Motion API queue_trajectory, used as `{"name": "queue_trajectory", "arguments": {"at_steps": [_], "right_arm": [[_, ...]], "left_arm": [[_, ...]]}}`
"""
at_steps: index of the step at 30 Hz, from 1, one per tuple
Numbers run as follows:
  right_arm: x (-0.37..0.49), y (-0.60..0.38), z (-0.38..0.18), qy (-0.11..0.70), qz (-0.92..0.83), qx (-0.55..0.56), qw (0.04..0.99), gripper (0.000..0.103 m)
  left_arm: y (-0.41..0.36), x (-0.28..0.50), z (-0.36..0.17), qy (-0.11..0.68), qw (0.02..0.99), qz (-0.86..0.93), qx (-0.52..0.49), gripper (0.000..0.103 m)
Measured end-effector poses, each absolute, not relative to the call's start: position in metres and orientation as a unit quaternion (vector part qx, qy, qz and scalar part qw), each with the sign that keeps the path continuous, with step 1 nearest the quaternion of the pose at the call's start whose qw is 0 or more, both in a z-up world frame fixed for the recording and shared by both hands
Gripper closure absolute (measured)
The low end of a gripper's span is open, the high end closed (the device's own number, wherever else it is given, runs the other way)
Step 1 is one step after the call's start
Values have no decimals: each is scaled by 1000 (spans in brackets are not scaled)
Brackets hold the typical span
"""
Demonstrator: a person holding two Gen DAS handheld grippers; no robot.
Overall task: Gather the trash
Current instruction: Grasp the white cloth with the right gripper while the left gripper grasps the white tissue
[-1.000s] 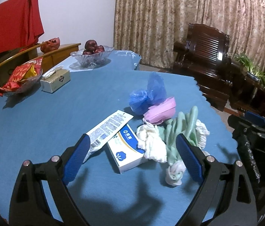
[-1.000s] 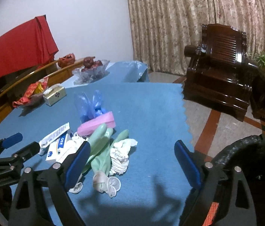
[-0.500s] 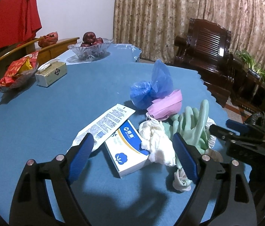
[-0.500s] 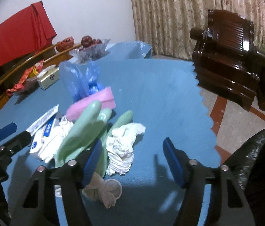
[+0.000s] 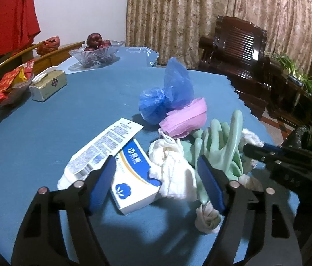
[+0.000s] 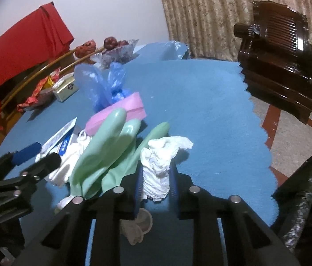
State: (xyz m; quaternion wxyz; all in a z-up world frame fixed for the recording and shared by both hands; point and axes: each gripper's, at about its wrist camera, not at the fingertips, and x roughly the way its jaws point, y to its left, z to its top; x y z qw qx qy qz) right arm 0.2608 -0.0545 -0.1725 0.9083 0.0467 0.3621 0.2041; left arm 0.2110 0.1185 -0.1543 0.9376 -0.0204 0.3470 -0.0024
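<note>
Right gripper (image 6: 156, 182) is closing on a white tissue wad (image 6: 159, 166); jaws are narrow, blue pads touching both sides of the wad, which is standing upright between them on the blue table (image 6: 200, 110). Wad is sitting at the right edge of the trash pile, just beside the green glove (image 6: 111, 146).

Left gripper (image 5: 156, 182) is closing too, jaws wide apart, nothing gripped. Between its pads are lying a blue-white box (image 5: 133, 177) and a second tissue wad (image 5: 171, 170); pads are not pressing on either. Left pad is overlapping a printed wrapper (image 5: 102, 146) in view; contact unclear.

Rest of the pile is lying further out: pink packet (image 5: 184, 117) touching the glove (image 5: 224, 141), blue bag (image 5: 167, 95) behind it. Black bin bag (image 6: 306, 195) is sitting off the table at near right. Tissue box (image 5: 47, 85) and fruit bowl (image 5: 96, 53) are at far left, well apart from the pile.
</note>
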Motion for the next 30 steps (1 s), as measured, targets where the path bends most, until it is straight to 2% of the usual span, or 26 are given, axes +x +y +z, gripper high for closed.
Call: {"name": "queue_trajectory", "arguments": {"at_steps": [3, 10, 14, 17, 21, 30], "right_arm": [[261, -57, -167, 357, 203, 46, 911, 81], [261, -60, -165, 354, 205, 47, 911, 81], [260, -61, -166, 356, 206, 49, 910, 81], [260, -63, -163, 355, 206, 50, 910, 81], [257, -63, -161, 352, 207, 50, 911, 81], [246, -67, -148, 340, 208, 52, 916, 81]], "left_arm": [[114, 217, -159, 352, 936, -9, -14, 44], [103, 227, -170, 362, 932, -14, 6, 55], [101, 228, -170, 363, 932, -12, 7, 77], [103, 227, -169, 361, 933, -11, 2, 88], [104, 225, -164, 354, 935, -11, -1, 93], [105, 206, -138, 330, 944, -19, -17, 94]]}}
